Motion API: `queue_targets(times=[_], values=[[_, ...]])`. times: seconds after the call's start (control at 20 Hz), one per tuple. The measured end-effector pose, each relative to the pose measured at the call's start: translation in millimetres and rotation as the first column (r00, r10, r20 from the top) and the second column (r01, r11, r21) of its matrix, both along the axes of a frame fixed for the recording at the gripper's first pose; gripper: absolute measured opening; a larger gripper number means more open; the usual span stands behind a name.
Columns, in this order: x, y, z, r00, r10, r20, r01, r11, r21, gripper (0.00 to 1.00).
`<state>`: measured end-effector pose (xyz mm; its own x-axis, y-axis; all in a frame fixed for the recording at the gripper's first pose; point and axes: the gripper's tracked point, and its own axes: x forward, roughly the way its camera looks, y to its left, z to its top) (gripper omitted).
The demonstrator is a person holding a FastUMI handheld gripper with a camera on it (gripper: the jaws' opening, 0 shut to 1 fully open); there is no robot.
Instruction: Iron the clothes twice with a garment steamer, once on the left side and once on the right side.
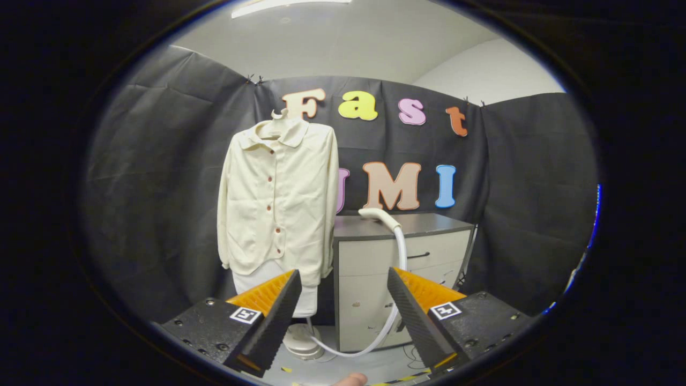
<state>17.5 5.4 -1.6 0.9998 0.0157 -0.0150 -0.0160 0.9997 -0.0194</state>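
A booth walled in dark cloth, with a pale ceiling above and a light floor below. Well ahead of the gripper point(343, 300), a cream button-up shirt point(278, 198) hangs on a hanger point(277, 119) against the back wall, fronting a white ironing stand whose round base point(303, 343) sits on the floor. Just beside the shirt stands a grey cabinet point(399, 268) with drawers. The garment steamer head point(379, 216) lies on the cabinet top, near the shirt's sleeve, and its white hose point(399, 279) loops down the cabinet front to the base.

The gripper's two fingers are spread wide apart and hold nothing; shirt, cabinet and hose all lie beyond them.

By the look of it, the task has not begun: the steamer rests untouched, so grasping it and both passes, left and right, remain. The hanging hose could snag or drag across the shirt. A fingertip point(349, 380) of the person shows below the fingers.
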Motion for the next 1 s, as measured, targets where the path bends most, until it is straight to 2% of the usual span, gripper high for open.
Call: queue_targets(times=[0.6,1.0], values=[[51.5,-16.9,23.6,0.999,-0.035,0.003,0.035,0.999,-0.018,0.99],[131.1,-50.3,52.8,0.996,-0.093,-0.011,0.093,0.996,0.018,0.99]])
